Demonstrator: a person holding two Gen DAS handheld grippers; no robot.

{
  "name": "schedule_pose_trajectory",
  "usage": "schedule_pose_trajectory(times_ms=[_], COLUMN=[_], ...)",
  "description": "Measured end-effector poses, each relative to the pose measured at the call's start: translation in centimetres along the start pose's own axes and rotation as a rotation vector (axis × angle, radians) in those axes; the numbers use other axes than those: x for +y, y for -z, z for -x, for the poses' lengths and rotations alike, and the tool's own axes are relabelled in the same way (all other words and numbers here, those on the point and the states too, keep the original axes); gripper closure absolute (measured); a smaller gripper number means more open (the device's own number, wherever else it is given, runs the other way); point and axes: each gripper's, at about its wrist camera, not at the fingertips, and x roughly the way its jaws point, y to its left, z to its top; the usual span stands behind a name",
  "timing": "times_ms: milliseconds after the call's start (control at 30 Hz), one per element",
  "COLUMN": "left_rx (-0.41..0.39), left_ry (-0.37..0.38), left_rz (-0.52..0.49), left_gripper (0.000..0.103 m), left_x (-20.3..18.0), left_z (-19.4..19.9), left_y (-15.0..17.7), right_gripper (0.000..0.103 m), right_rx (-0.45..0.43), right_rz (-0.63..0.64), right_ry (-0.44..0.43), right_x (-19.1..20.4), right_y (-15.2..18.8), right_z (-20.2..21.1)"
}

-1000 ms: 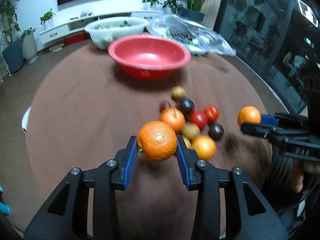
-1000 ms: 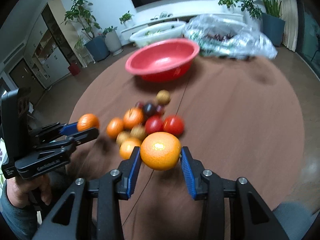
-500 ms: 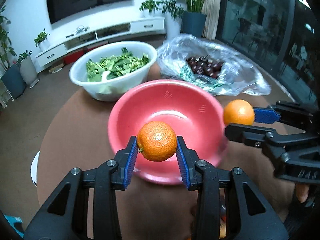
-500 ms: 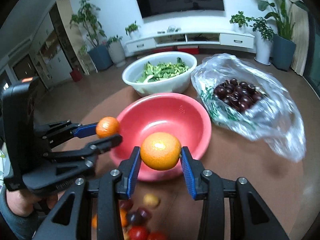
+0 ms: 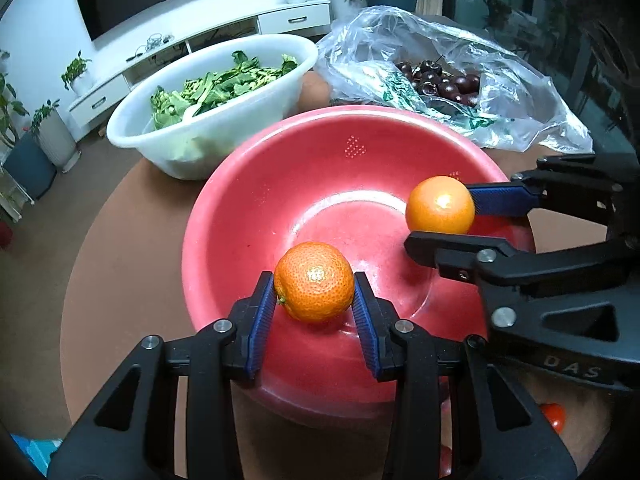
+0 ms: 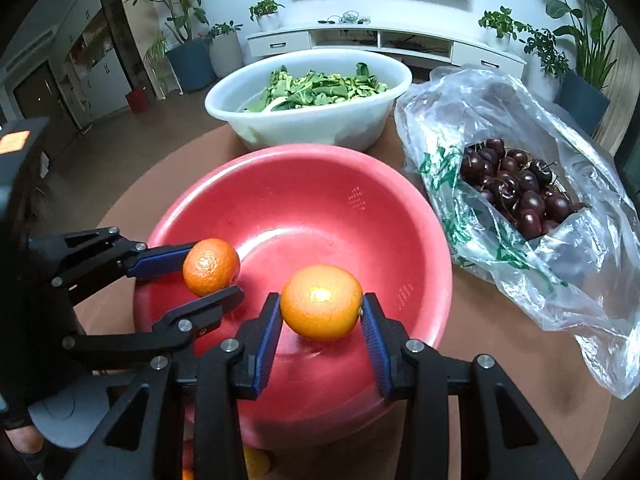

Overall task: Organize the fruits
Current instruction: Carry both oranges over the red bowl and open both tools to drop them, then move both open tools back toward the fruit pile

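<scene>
A rough-skinned mandarin sits pinched between the blue pads of my left gripper, which is shut on it above the near side of an empty red bowl. To its right, my right gripper holds a smoother orange over the bowl's right side. In the right wrist view that orange is clamped in the right gripper over the red bowl, and the left gripper carries the mandarin at the bowl's left rim.
Behind the red bowl stands a white basin of leafy greens. A clear plastic bag of dark cherries lies to the right. The round brown table carries everything. A red fruit peeks out low right under the gripper.
Both grippers carried their oranges away from the fruit pile and forward over the red bowl, which now fills the view. The grips did not change.
</scene>
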Motion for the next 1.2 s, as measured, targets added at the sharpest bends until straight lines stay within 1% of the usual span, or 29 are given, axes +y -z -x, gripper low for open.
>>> schedule_pose_trajectory(times_ms=[133,200,233,267,367,600,667,700,733,800,833,867,900,967,1000,1033,1133,1200], left_rx=[-0.005,-0.009,-0.014,-0.021,-0.026,-0.038,-0.049,-0.060,-0.070,-0.097,-0.106,-0.118,-0.133,-0.161,-0.177,-0.186,-0.209,-0.217], left_ry=[-0.029,-0.028,-0.028,-0.027,-0.045,-0.065,-0.066,-0.068,-0.074,-0.094,-0.104,-0.116,-0.130,-0.139,-0.139,-0.141,-0.142,-0.141], left_rz=[-0.018,-0.018,-0.015,-0.007,-0.007,0.005,0.014,0.020,0.024,0.030,0.033,0.039,0.048,0.067,0.082,0.094,0.145,0.176], left_gripper=[0.066,0.062,0.051,0.044,0.041,0.040,0.035,0.032,0.027,0.024,0.020,0.014,0.012,0.007,0.005,0.001,0.000,0.000], left_x=[-0.6,-0.7,-0.8,-0.7,-0.7,-0.5,-0.3,-0.3,-0.3,-0.3,-0.3,-0.4,-0.3,-0.3,-0.3,-0.2,0.1,0.1], left_z=[0.1,0.2,0.4,0.6,0.8,1.8,2.4,3.0,3.5,5.1,5.8,6.6,7.6,9.3,10.4,11.2,13.5,14.7], left_y=[0.2,0.4,0.4,0.4,0.5,0.7,0.7,0.8,1.0,1.2,1.4,1.7,2.2,3.3,4.1,4.9,7.9,9.9], right_gripper=[0.060,0.059,0.059,0.059,0.058,0.054,0.054,0.053,0.052,0.047,0.043,0.040,0.038,0.030,0.028,0.024,0.019,0.019], right_rx=[0.002,0.004,0.003,0.006,0.006,-0.004,-0.010,-0.015,-0.021,-0.045,-0.058,-0.073,-0.092,-0.127,-0.145,-0.163,-0.205,-0.227], right_rz=[0.022,0.028,0.025,0.025,0.029,0.014,0.007,0.000,-0.004,-0.024,-0.039,-0.052,-0.067,-0.086,-0.093,-0.099,-0.102,-0.089], right_ry=[0.023,0.030,0.031,0.031,0.031,0.018,0.016,0.019,0.020,0.012,0.004,-0.003,-0.011,-0.022,-0.028,-0.028,-0.032,-0.025], right_x=[0.1,0.1,0.1,0.1,0.2,-0.1,-0.2,-0.3,-0.4,-0.6,-0.7,-0.9,-1.0,-1.0,-0.9,-0.8,0.1,1.0], right_y=[0.0,-0.1,-0.2,-0.2,-0.2,0.0,0.1,0.1,0.2,0.4,0.6,0.8,1.2,2.1,2.9,3.8,6.6,8.8], right_z=[-0.4,-0.6,-0.8,-0.8,-0.8,-0.4,0.0,0.4,0.8,2.1,2.9,3.7,4.7,6.8,7.9,9.0,11.7,13.2])
